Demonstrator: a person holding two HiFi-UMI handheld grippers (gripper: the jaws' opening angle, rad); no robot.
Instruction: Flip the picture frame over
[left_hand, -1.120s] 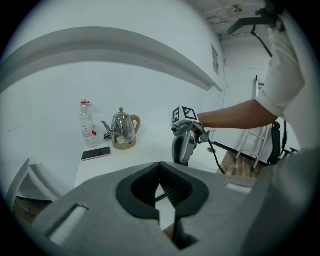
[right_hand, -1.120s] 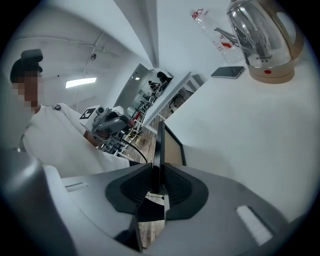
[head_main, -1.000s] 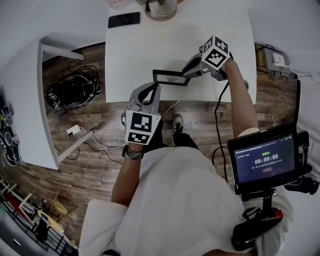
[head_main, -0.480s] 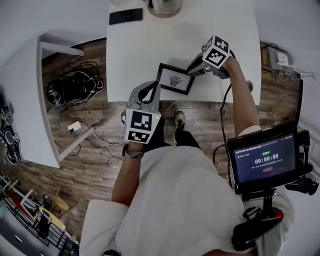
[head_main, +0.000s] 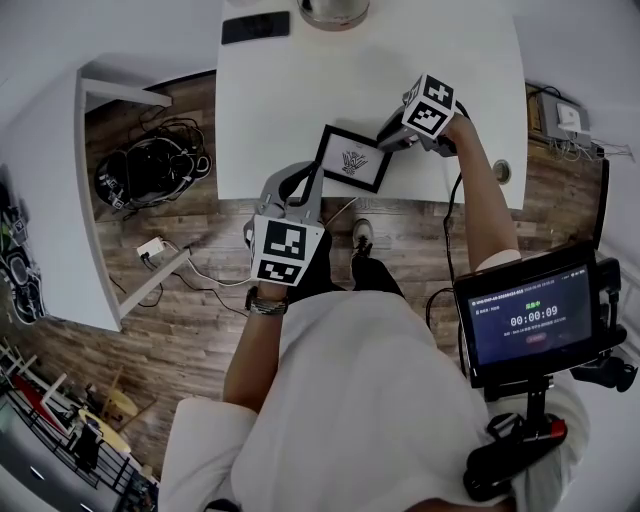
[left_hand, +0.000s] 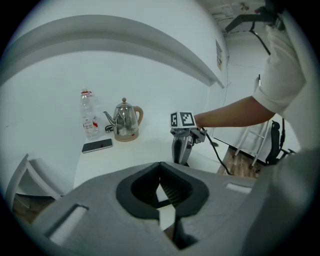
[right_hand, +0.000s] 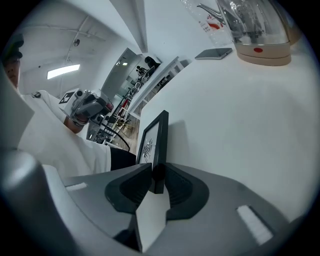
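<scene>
A black picture frame (head_main: 352, 160) with a leaf drawing lies picture side up near the front edge of the white table (head_main: 300, 90). My right gripper (head_main: 387, 140) grips its right edge. In the right gripper view the frame's rim (right_hand: 154, 145) sits between the pads of that gripper (right_hand: 156, 182), and the jaws are opening. My left gripper (head_main: 295, 180) hovers at the table's front edge, just left of the frame and apart from it. In its own view the left gripper (left_hand: 161, 192) shows a narrow gap with nothing in it, and the right gripper (left_hand: 181, 147) stands beyond.
At the table's far side stand a kettle (head_main: 335, 10), a black phone (head_main: 256, 27) and a water bottle (left_hand: 89, 114). A white shelf unit (head_main: 60, 200) and a heap of cables (head_main: 150, 175) are on the wooden floor to the left. A timer screen (head_main: 530, 320) is at my right.
The frame went from standing nearly edge-on to lying with its picture up, and shifted slightly nearer. My right gripper sank with it. The left gripper stayed put.
</scene>
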